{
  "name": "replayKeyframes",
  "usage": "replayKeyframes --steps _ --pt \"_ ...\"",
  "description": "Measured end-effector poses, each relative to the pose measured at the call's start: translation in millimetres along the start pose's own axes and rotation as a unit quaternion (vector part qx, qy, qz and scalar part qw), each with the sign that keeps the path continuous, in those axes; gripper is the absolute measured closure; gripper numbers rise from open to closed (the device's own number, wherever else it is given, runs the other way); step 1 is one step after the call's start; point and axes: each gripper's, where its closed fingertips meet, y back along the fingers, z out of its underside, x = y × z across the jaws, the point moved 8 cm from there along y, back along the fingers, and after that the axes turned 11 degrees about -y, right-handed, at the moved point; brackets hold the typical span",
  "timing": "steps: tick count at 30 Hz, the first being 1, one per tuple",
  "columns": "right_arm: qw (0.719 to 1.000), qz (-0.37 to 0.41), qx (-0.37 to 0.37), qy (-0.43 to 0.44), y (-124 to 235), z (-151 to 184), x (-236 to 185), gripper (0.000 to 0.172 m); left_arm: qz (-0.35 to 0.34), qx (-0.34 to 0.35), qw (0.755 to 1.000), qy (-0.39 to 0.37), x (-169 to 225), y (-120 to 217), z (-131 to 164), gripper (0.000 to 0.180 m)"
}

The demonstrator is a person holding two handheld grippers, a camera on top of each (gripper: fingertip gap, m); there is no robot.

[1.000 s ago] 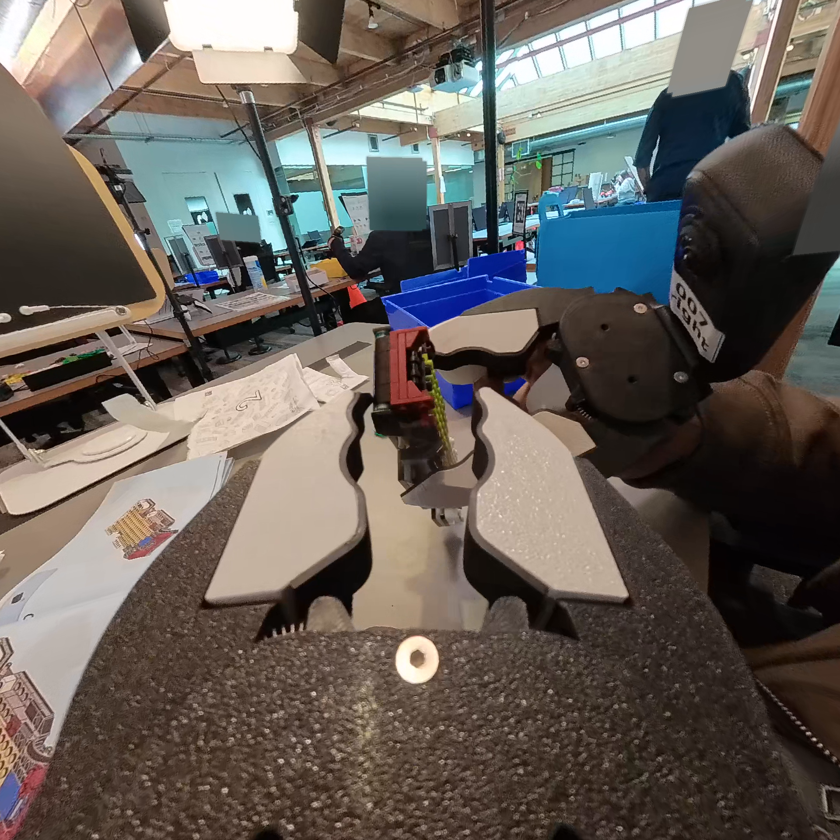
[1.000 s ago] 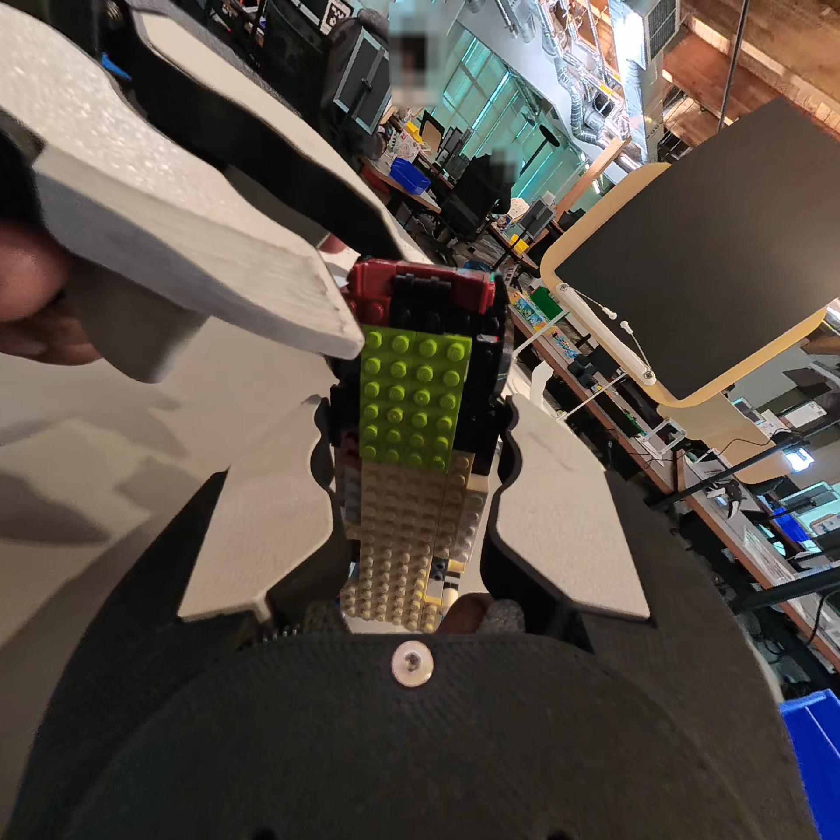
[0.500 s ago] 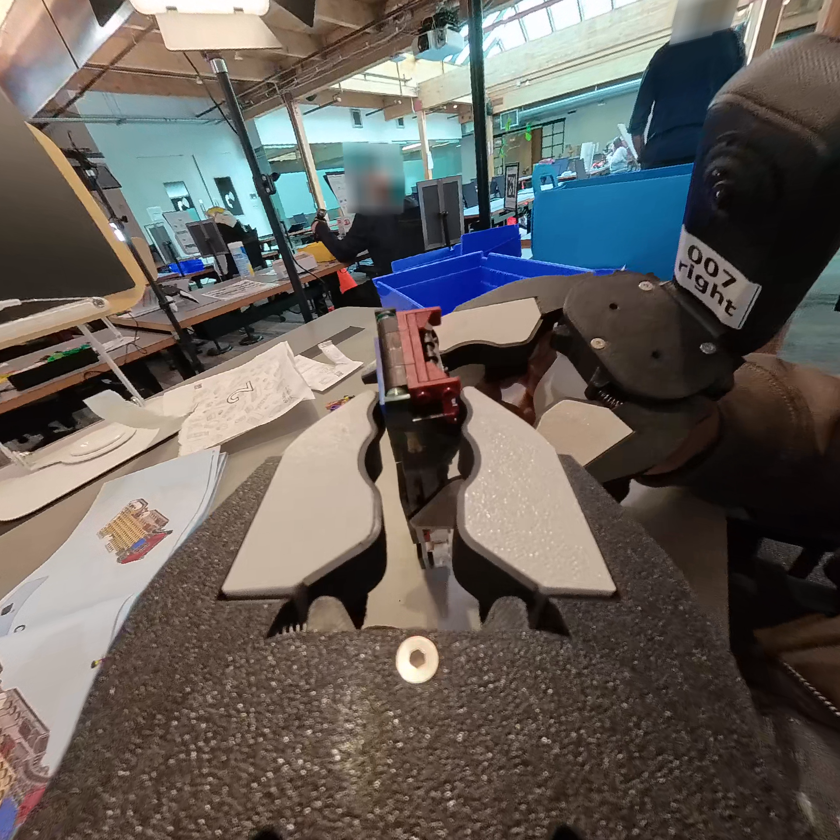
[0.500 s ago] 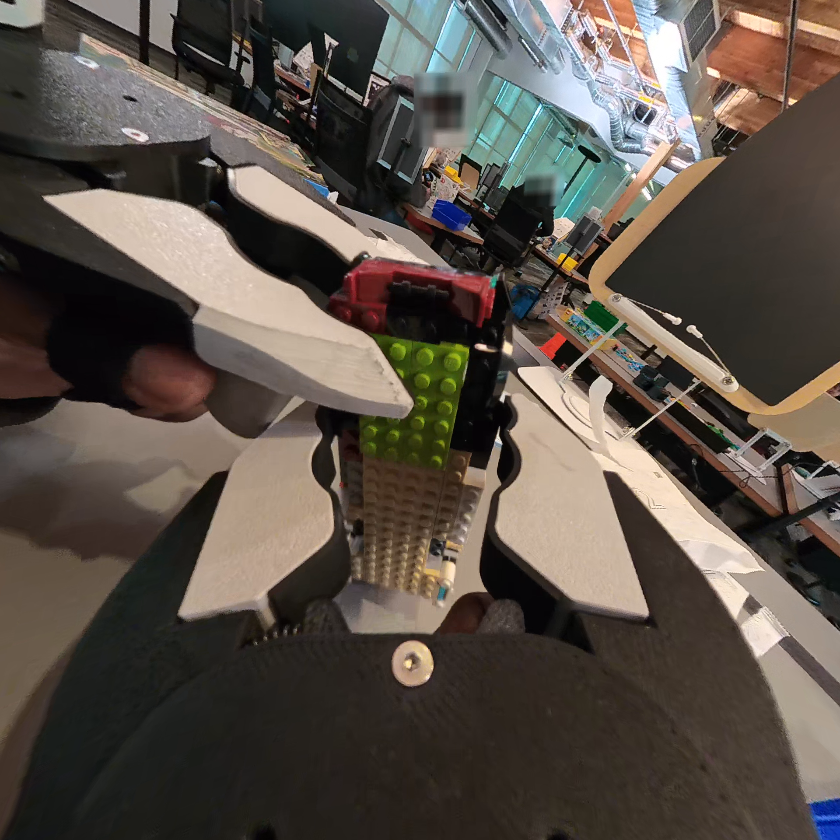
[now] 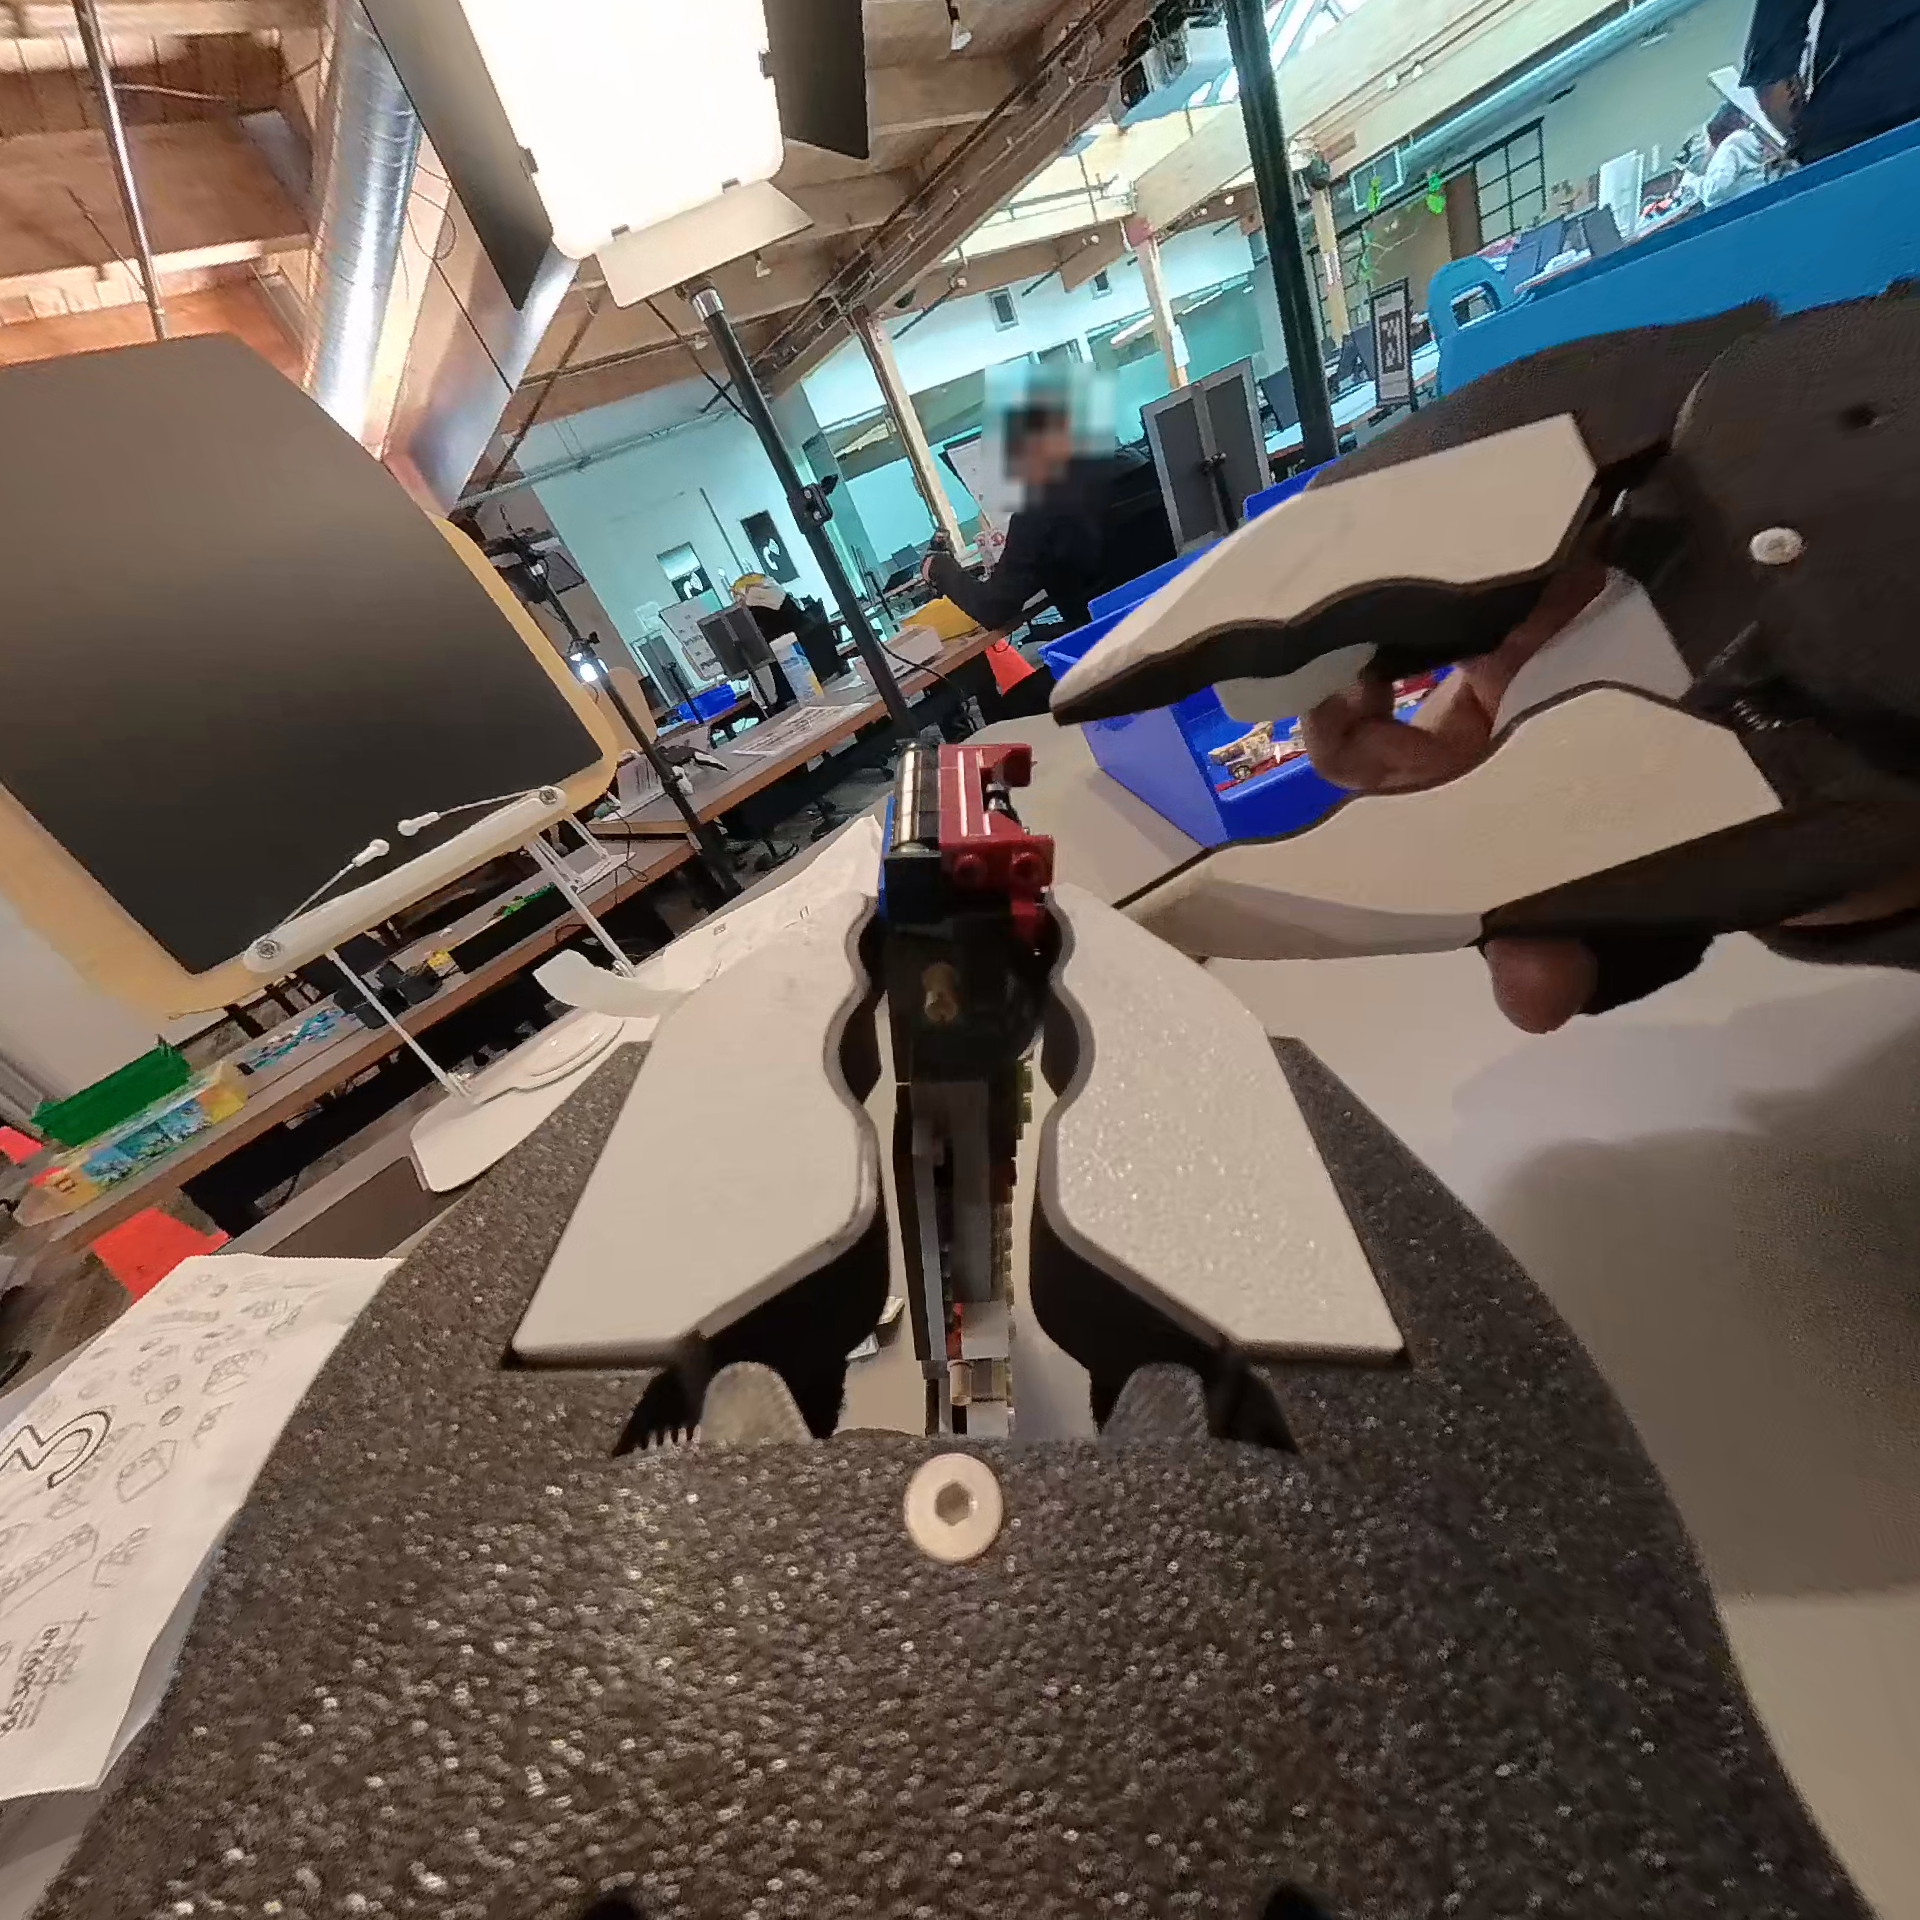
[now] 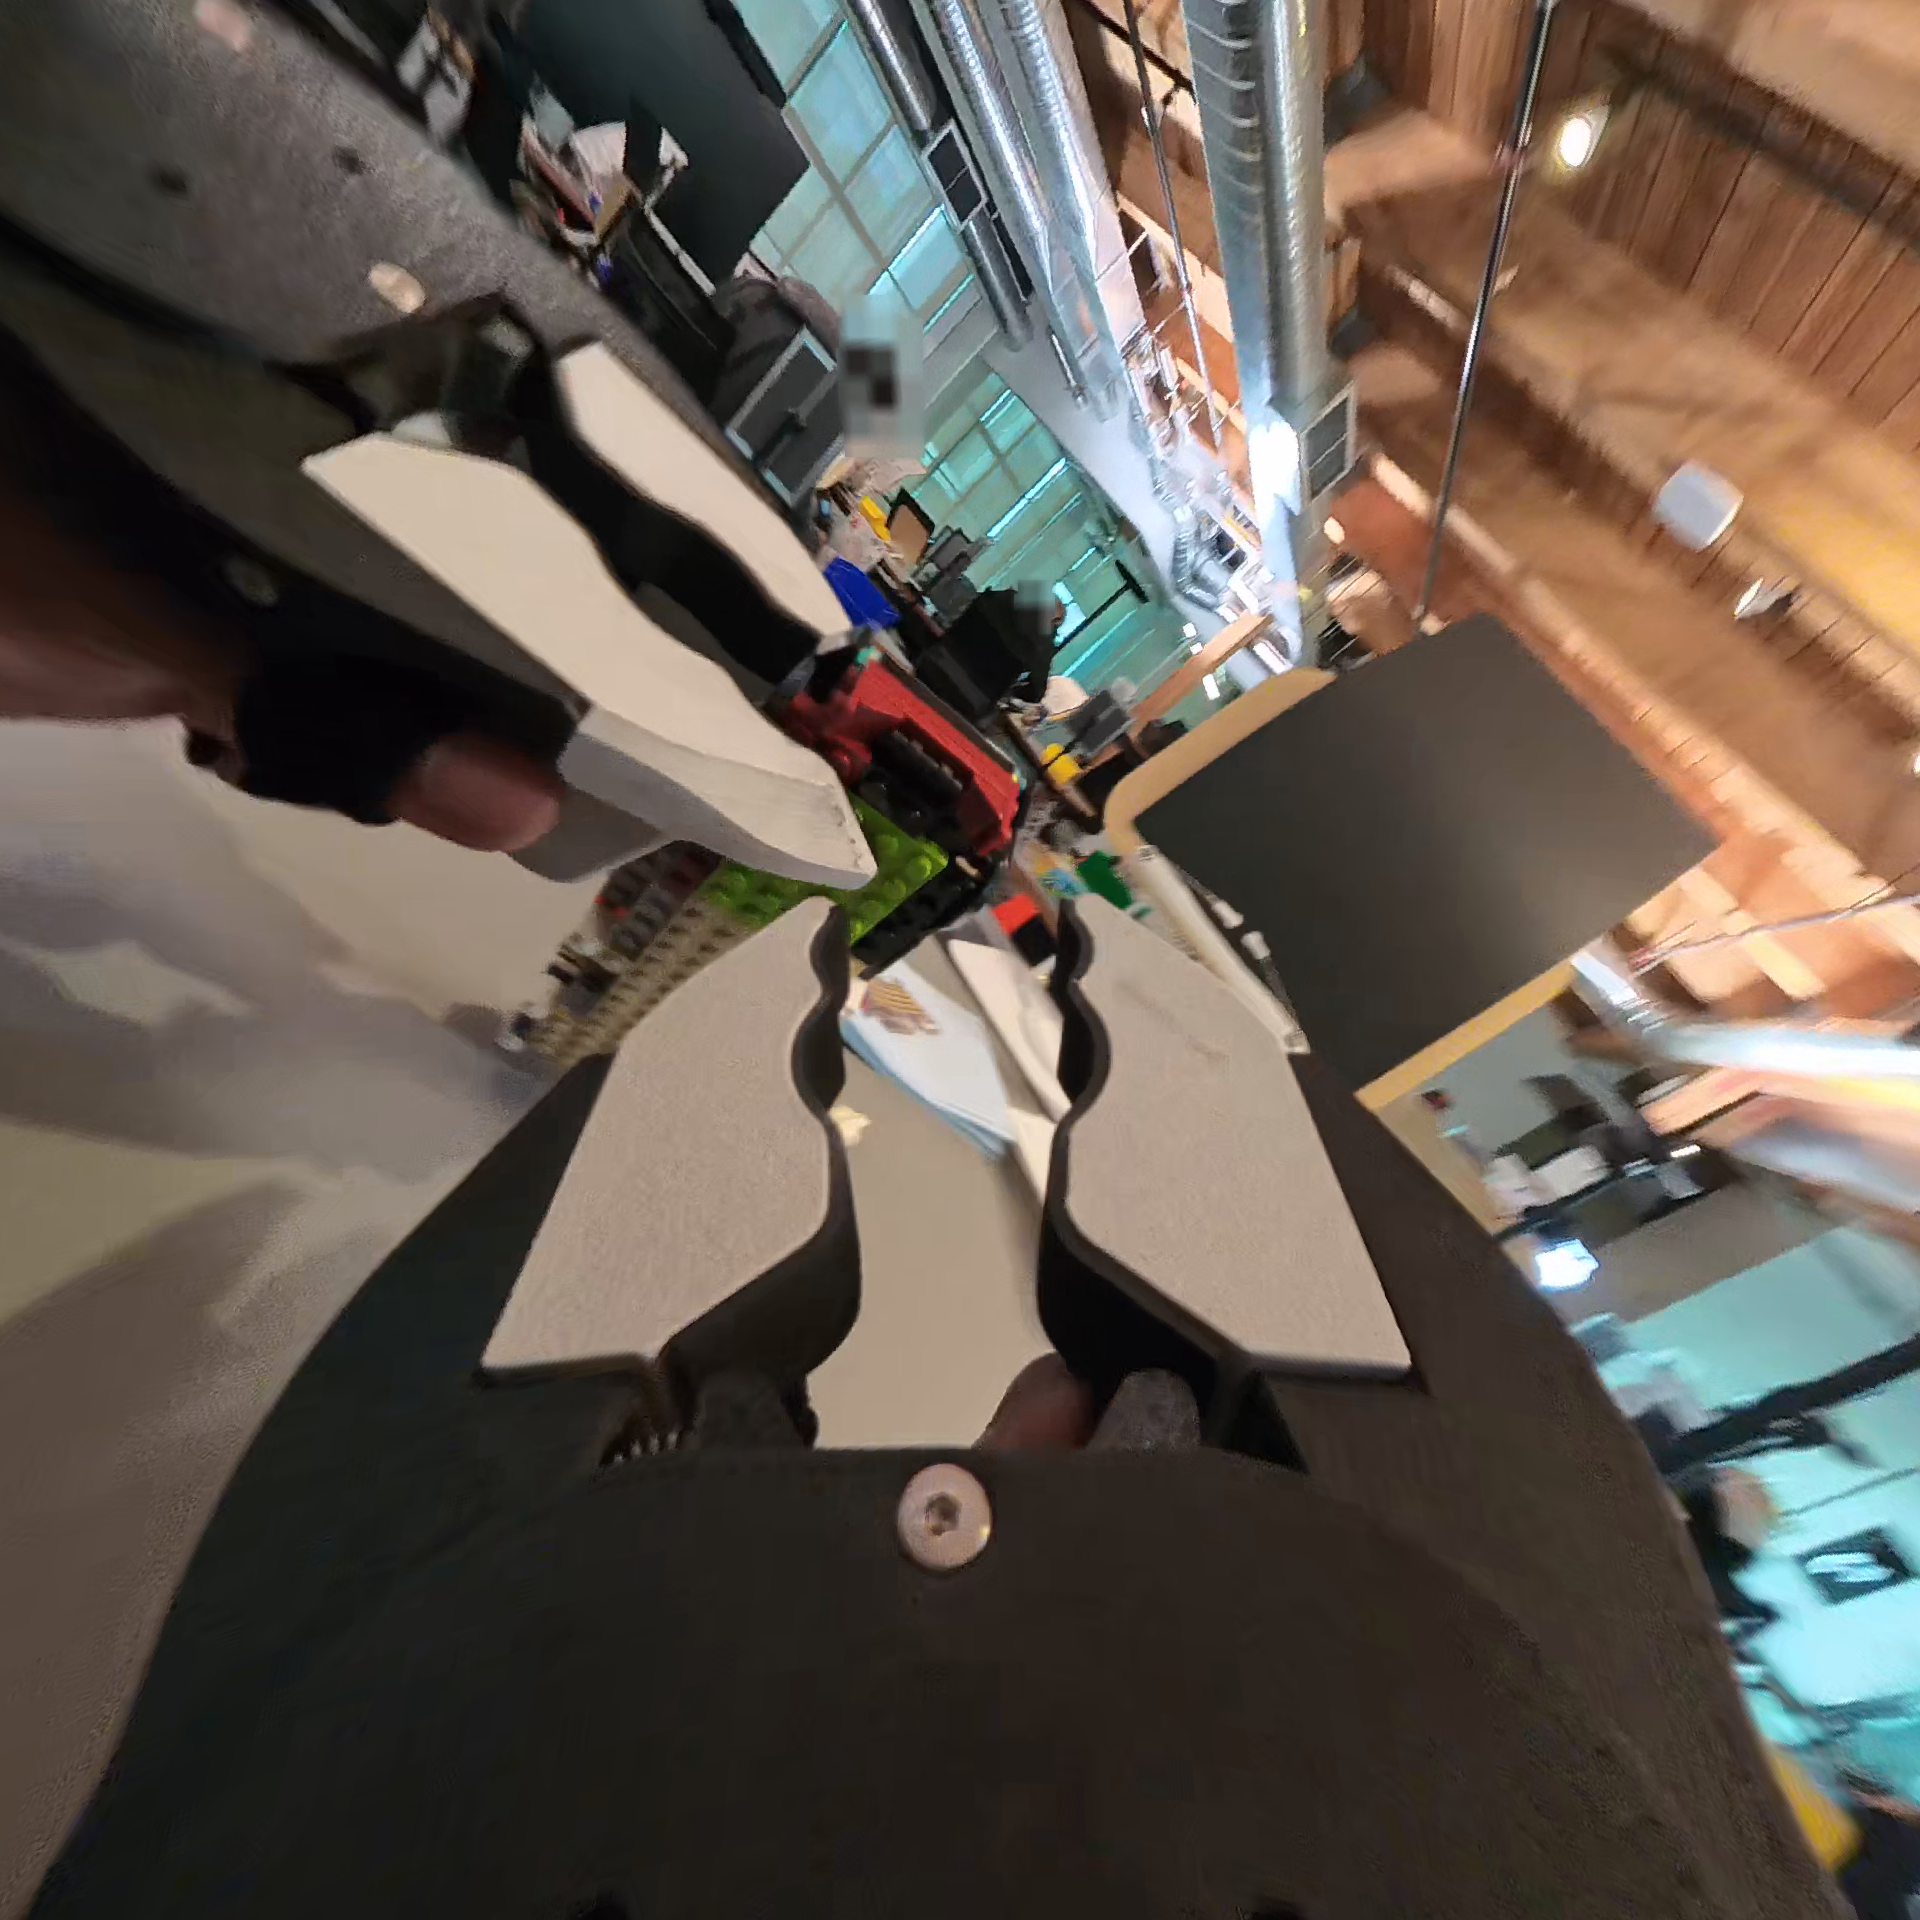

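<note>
The brick model (image 5: 961, 997), red-topped with a green plate, sits clamped edgewise in my left jaws (image 5: 961, 935) above the bench (image 5: 1558, 1091). My right jaws (image 6: 945, 935) stand part-open, holding nothing, beside it. I should keep the left squeeze firm and level.

The left tool (image 5: 961, 925) is clamped tight, while the right tool (image 6: 945, 935) stands parted and bare.

1. White printed sheet (image 5: 135, 1455) on the surface (image 5: 1558, 1091), lower left: bears one large outlined numeral and small edge print.
2. Black-and-white marker board (image 5: 1392, 343), background: coded pattern.
3. Black sign (image 5: 774, 551), rear wall: white symbol.
</note>
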Motion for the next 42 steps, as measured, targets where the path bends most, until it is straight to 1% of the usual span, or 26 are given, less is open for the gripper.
replayKeyframes --steps 4,7,10,15,22,28,36,42 --pt "0.990 0.036 -0.005 0.138 -1.8 -4.0 -3.0 0.144 0.000 -0.010 1.000 -0.015 1.7 0.1 1.6 0.154" --pt "0.977 0.040 -0.004 0.208 -3.2 -7.0 -4.4 0.154 -0.001 -0.018 0.999 -0.031 3.0 0.3 0.9 0.154" --pt "0.968 0.038 -0.010 0.248 -5.4 -8.1 -5.2 0.157 -0.004 -0.029 0.998 -0.048 4.6 -0.2 0.1 0.154" --pt "0.960 0.017 -0.006 0.280 -6.1 -8.1 -11.5 0.160 -0.006 -0.036 0.998 -0.054 5.3 -0.3 -0.8 0.154" --pt "0.962 -0.022 0.006 0.271 -2.9 -10.7 -13.0 0.156 -0.012 -0.047 0.996 -0.071 5.4 -1.0 1.3 0.154" --pt "0.964 -0.079 0.012 0.253 0.8 -9.8 -12.4 0.148 -0.006 -0.041 0.995 -0.092 5.9 -0.6 3.2 0.153" --pt "0.962 -0.099 0.030 0.251 -1.3 -3.4 -13.5 0.145 -0.003 -0.043 0.991 -0.129 8.2 -1.5 9.5 0.153" --pt "0.962 -0.113 0.045 0.242 -1.4 2.1 -12.2 0.145 0.000 -0.041 0.991 -0.129 10.2 -3.1 12.8 0.153"
